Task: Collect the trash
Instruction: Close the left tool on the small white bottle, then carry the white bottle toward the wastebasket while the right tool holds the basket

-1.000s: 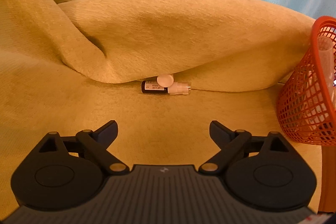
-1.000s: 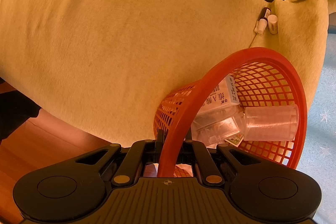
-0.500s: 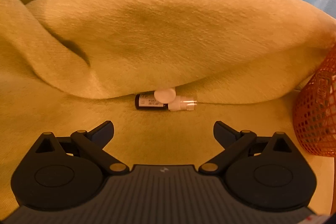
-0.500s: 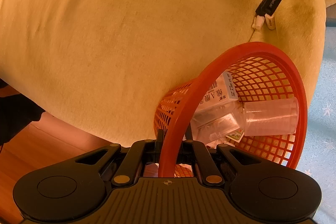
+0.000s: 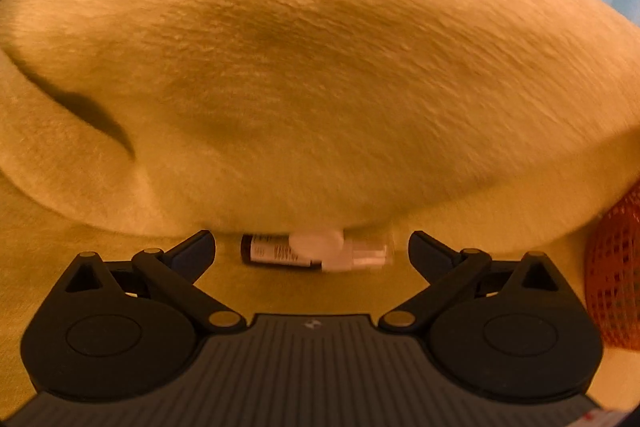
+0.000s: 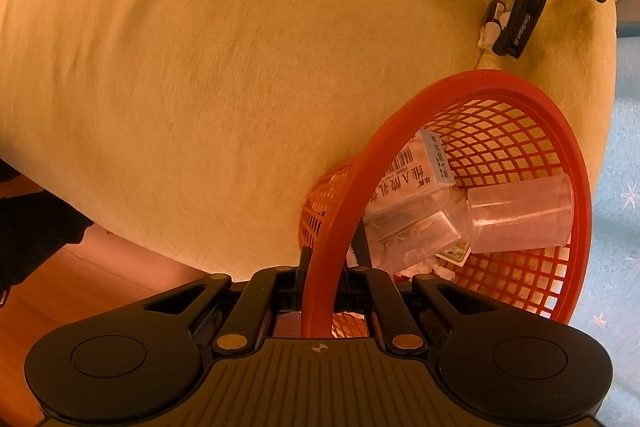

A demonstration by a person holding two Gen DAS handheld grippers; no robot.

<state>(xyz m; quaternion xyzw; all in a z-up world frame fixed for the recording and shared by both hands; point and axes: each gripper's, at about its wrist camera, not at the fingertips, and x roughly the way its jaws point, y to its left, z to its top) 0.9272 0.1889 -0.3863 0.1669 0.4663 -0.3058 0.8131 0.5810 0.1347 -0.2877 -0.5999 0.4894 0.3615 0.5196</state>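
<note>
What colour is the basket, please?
The basket is orange-red mesh, clearest in the right wrist view.

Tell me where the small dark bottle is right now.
In the left wrist view the small dark bottle lies on its side on the yellow blanket, under its fold, between the fingers of the open left gripper.

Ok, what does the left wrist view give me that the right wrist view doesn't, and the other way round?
Only the left wrist view shows the left gripper open around the small spray bottle, with its label and the white cap beside it.

Only the right wrist view shows the right gripper shut on the basket rim, and the contents: a clear cup, a carton and wrappers.

Both show the bottle, the red basket and the yellow blanket.
</note>
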